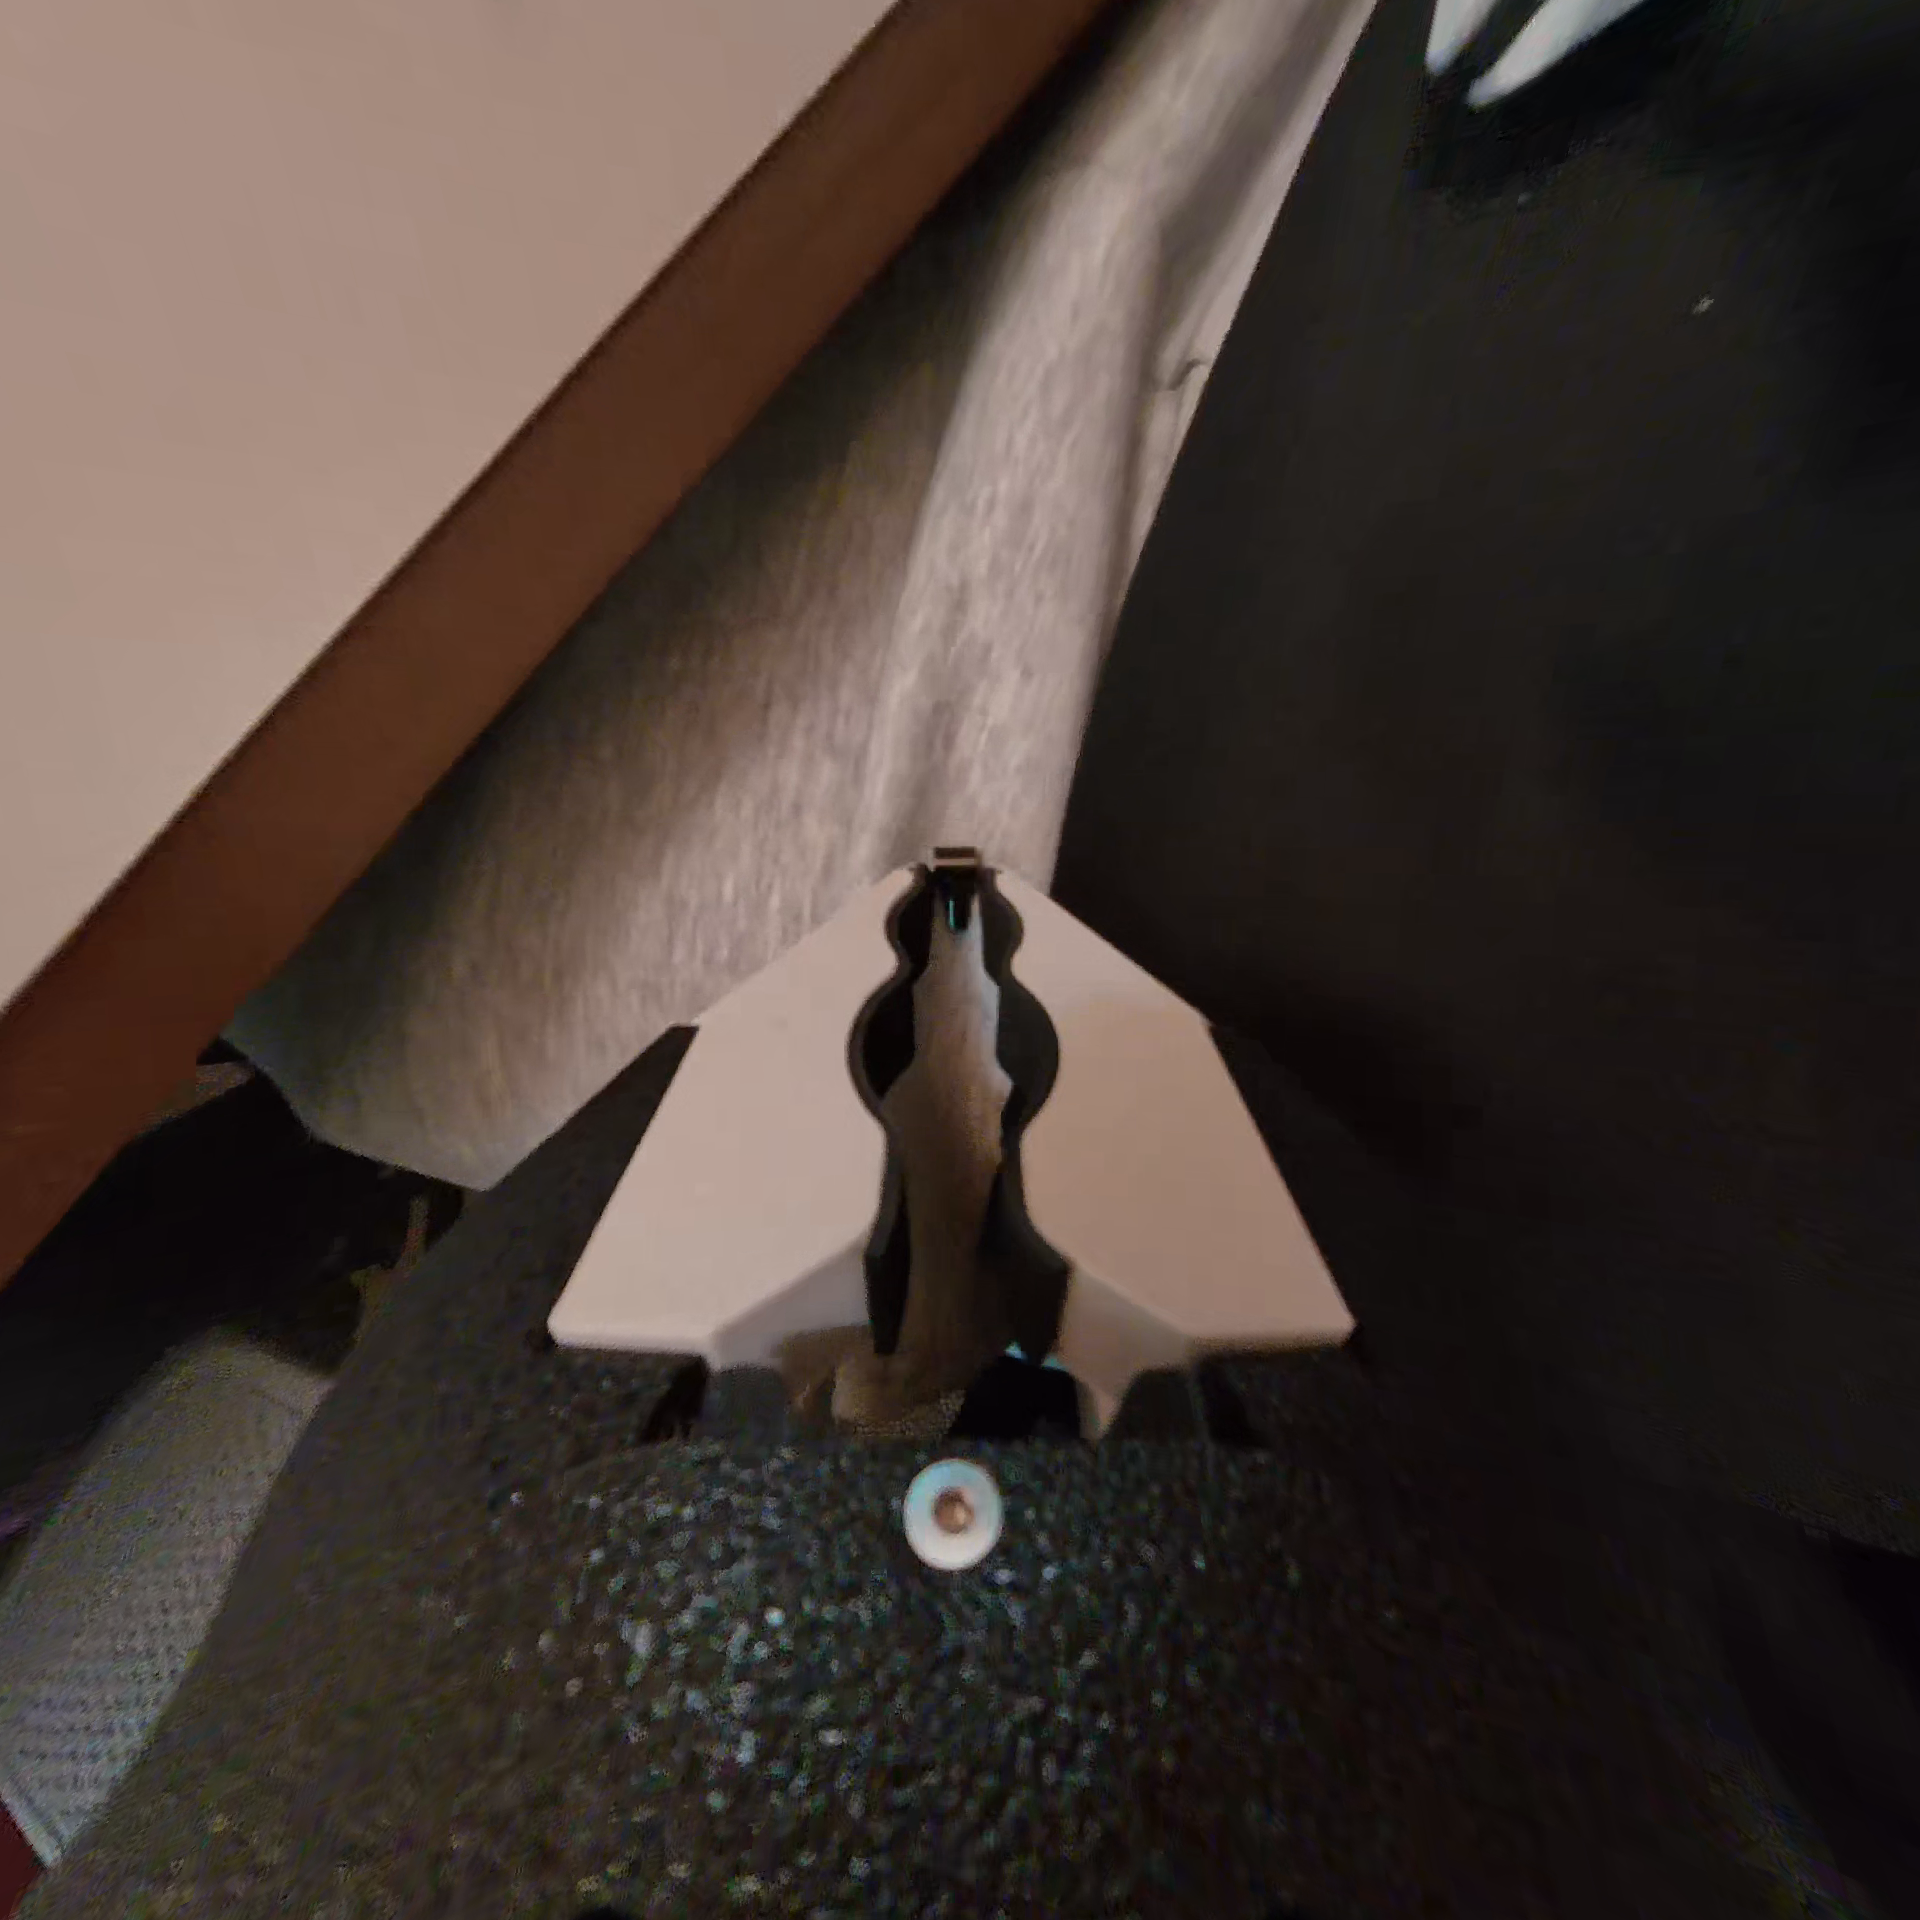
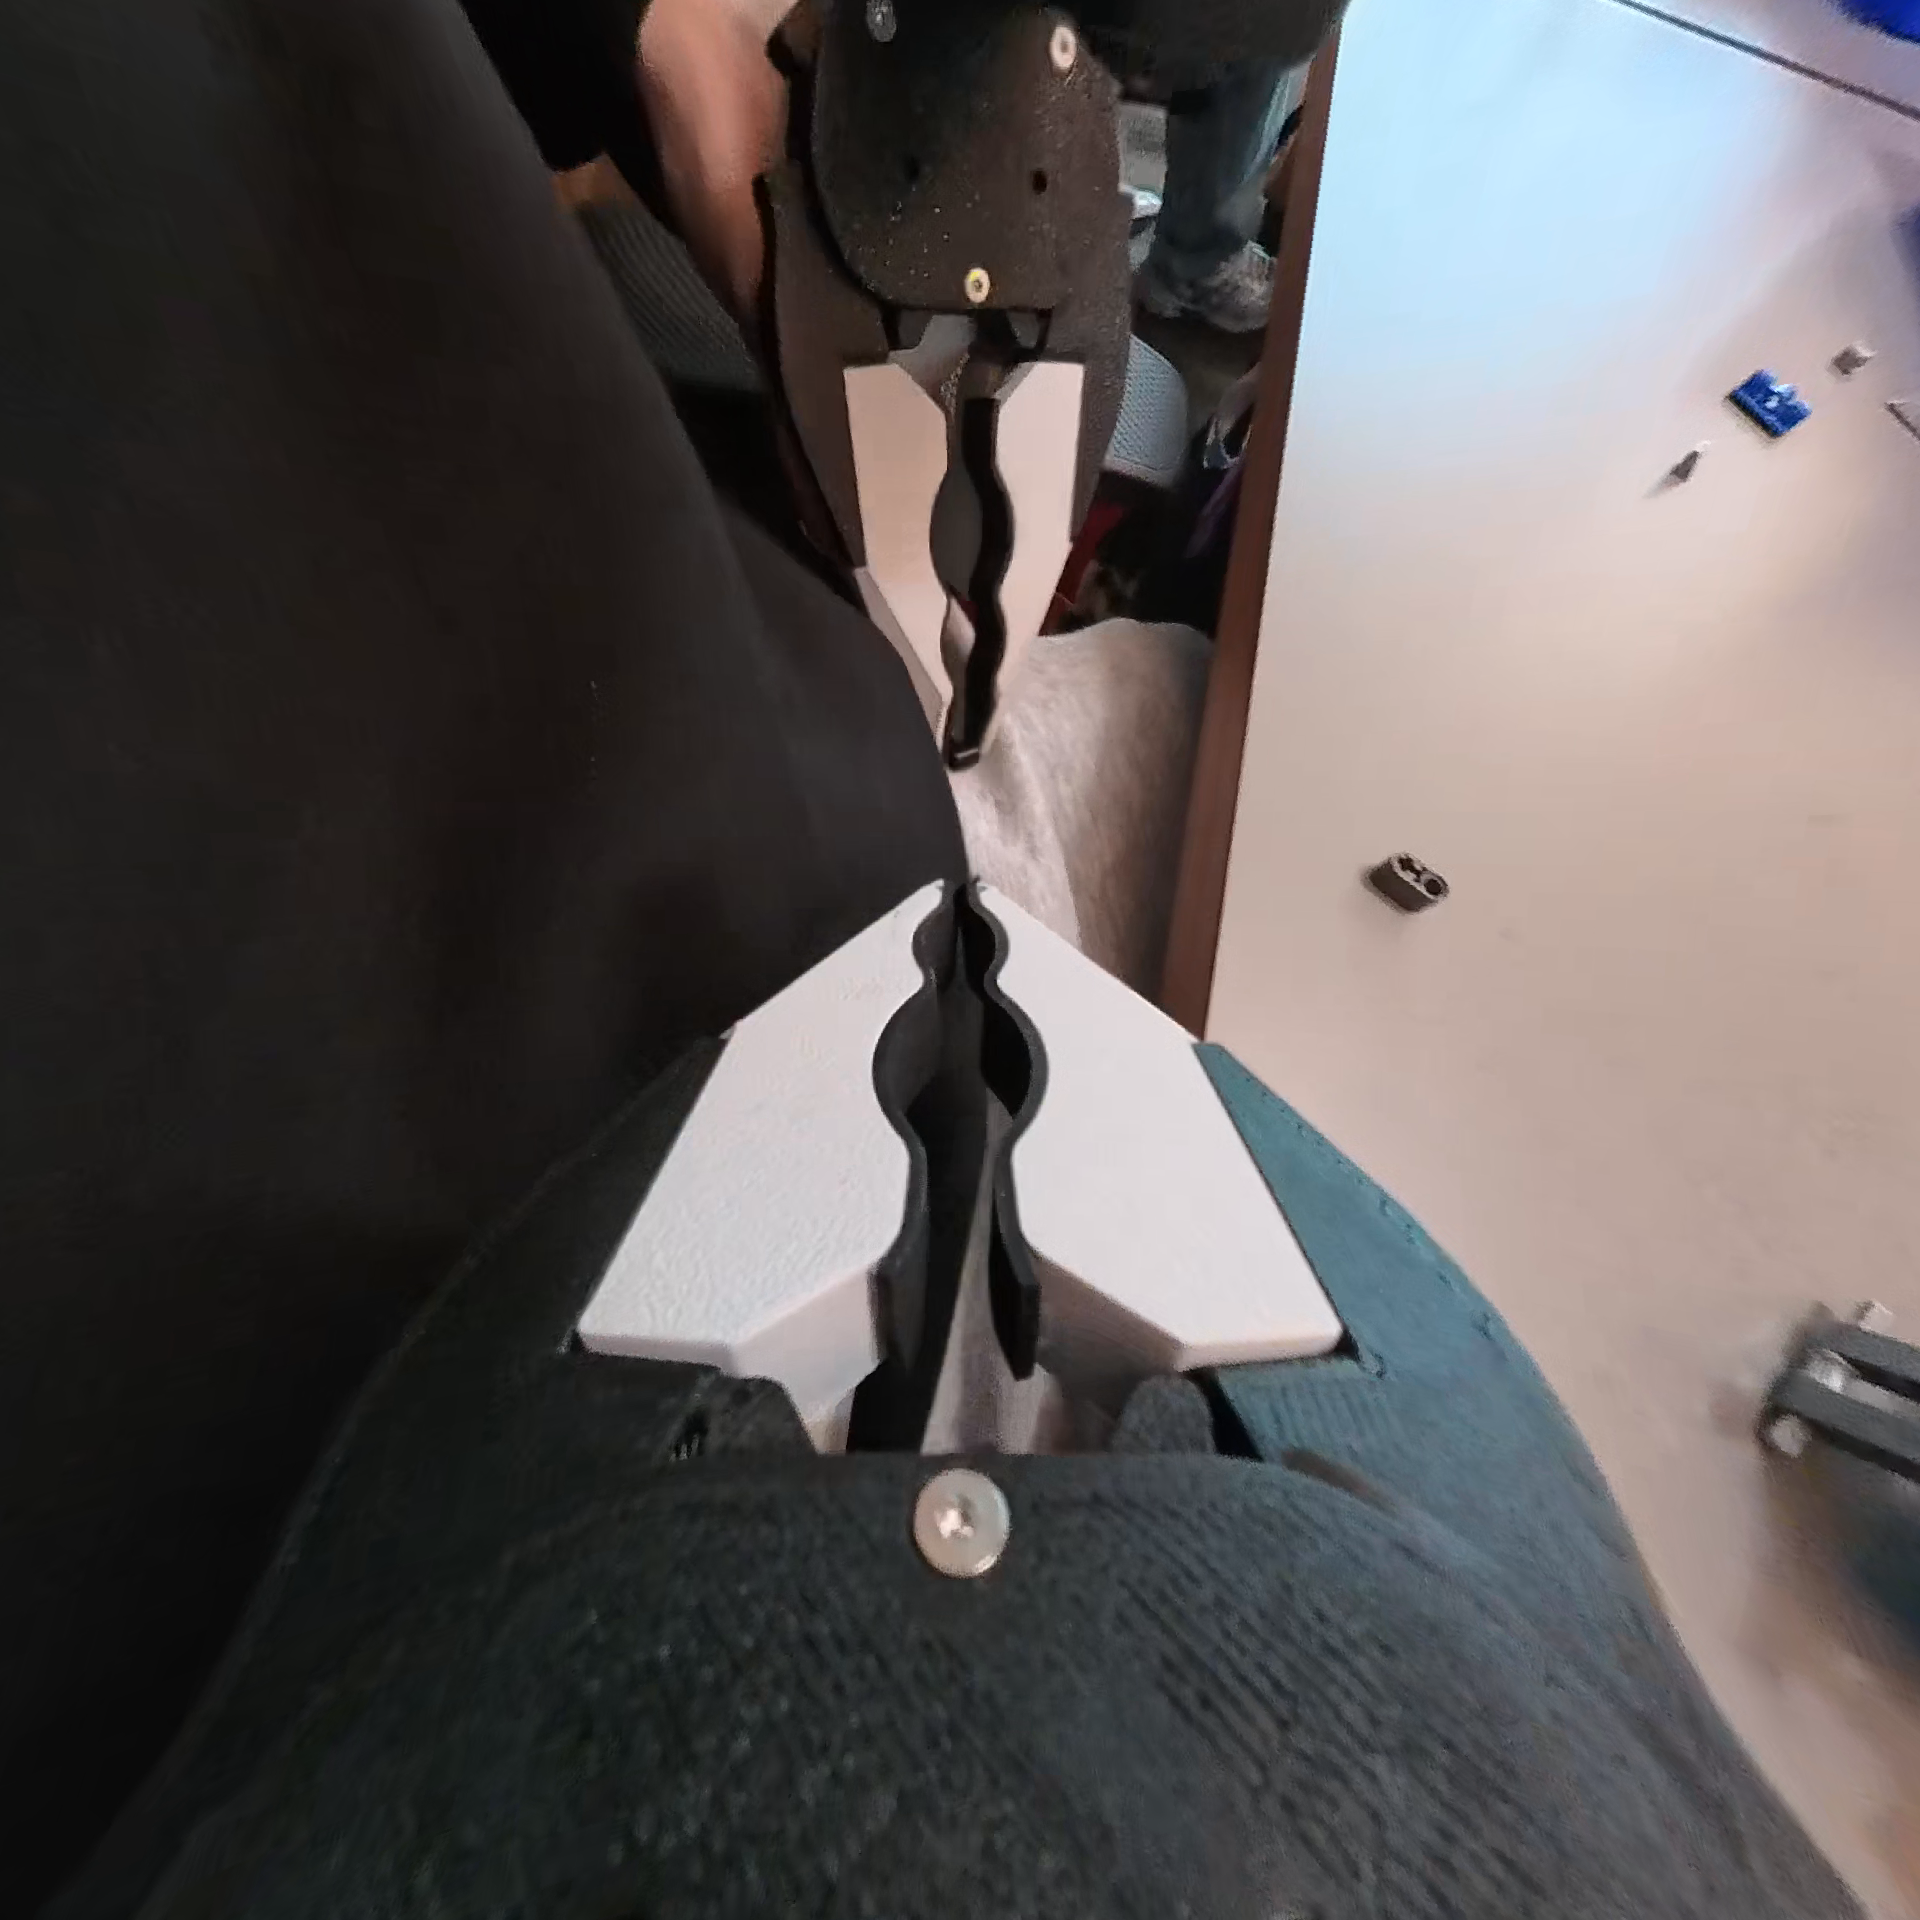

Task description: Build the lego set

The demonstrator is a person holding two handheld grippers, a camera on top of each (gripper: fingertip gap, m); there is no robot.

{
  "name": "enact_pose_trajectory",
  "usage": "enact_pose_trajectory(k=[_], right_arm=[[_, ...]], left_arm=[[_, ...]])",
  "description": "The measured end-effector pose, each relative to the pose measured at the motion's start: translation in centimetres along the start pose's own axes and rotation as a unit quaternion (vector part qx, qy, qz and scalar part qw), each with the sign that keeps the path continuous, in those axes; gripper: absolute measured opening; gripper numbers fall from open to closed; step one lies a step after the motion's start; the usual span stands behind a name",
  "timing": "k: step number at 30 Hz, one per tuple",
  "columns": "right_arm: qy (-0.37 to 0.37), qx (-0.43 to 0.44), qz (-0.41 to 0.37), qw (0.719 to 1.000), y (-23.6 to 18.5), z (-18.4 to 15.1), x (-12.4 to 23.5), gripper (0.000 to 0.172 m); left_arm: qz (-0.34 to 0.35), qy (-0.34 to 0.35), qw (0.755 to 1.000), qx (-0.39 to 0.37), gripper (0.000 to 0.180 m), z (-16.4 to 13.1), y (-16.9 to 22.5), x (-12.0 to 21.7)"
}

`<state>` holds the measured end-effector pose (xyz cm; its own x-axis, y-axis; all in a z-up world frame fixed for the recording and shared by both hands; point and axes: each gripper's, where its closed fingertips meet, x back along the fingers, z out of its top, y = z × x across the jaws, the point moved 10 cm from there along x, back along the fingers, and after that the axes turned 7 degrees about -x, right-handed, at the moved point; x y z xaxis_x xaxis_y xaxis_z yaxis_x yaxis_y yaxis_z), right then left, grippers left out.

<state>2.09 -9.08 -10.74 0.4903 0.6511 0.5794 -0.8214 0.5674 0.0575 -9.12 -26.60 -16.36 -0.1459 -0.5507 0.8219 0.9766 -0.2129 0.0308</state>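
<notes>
My left gripper (image 1: 956, 881) is shut on a small flat grey piece (image 1: 956, 855) pinched at the very fingertips. It hangs over grey fabric (image 1: 831, 675) beside a black garment (image 1: 1507, 727), off the table's brown edge (image 1: 520, 520). The right wrist view shows the same gripper (image 2: 966, 740) pointing down with the small piece (image 2: 966, 752) at its tip. My right gripper (image 2: 966, 896) is shut, with nothing visible between its tips. It sits close to the black garment (image 2: 364, 727), just left of the table edge (image 2: 1236, 623).
The white table (image 2: 1558, 675) carries a small dark grey piece with holes (image 2: 1408, 883), a blue piece (image 2: 1766, 400), small grey bits (image 2: 1683, 468) and a grey assembly (image 2: 1849, 1382). A person's leg and shoe (image 2: 1216, 281) show beyond the left gripper. Left tips to right tips: about 11 cm.
</notes>
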Motion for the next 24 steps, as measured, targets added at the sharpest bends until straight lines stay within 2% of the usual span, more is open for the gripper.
enact_pose_trajectory(k=[3, 6, 8, 11, 15, 19, 22, 24], right_arm=[[-0.001, 0.000, -0.008, 1.000, 0.5, -0.6, 0.5, 0.000], [-0.001, -0.006, -0.021, 1.000, 1.2, -1.1, 0.9, 0.000], [0.010, -0.021, -0.038, 0.999, 1.9, -1.1, 1.5, 0.000], [0.028, -0.052, -0.088, 0.994, 3.8, -1.2, 2.8, 0.000], [0.010, -0.111, -0.154, 0.982, 6.8, -1.7, 3.6, 0.002], [-0.046, -0.122, -0.189, 0.973, 7.9, -2.2, 4.0, 0.006], [-0.062, -0.122, -0.193, 0.972, 8.2, -3.3, 4.1, 0.005], [-0.057, -0.135, -0.187, 0.972, 8.4, -3.8, 4.0, 0.005]], left_arm=[[0.010, -0.012, 1.000, -0.003, 0.005, 0.2, 0.0, -0.6], [-0.003, -0.001, 1.000, -0.014, 0.005, 0.6, -0.2, 0.7], [-0.017, 0.043, 0.998, -0.029, 0.005, 2.0, -0.1, 2.9], [0.008, 0.132, 0.987, -0.086, 0.005, 6.3, -0.6, 5.5], [0.044, 0.111, 0.980, -0.161, 0.005, 11.0, -3.1, 0.9], [0.048, 0.095, 0.980, -0.170, 0.005, 13.9, -4.7, -3.2], [0.045, 0.107, 0.979, -0.167, 0.010, 14.7, -5.2, -4.2], [0.056, 0.107, 0.979, -0.161, 0.019, 14.4, -5.5, -3.3]])
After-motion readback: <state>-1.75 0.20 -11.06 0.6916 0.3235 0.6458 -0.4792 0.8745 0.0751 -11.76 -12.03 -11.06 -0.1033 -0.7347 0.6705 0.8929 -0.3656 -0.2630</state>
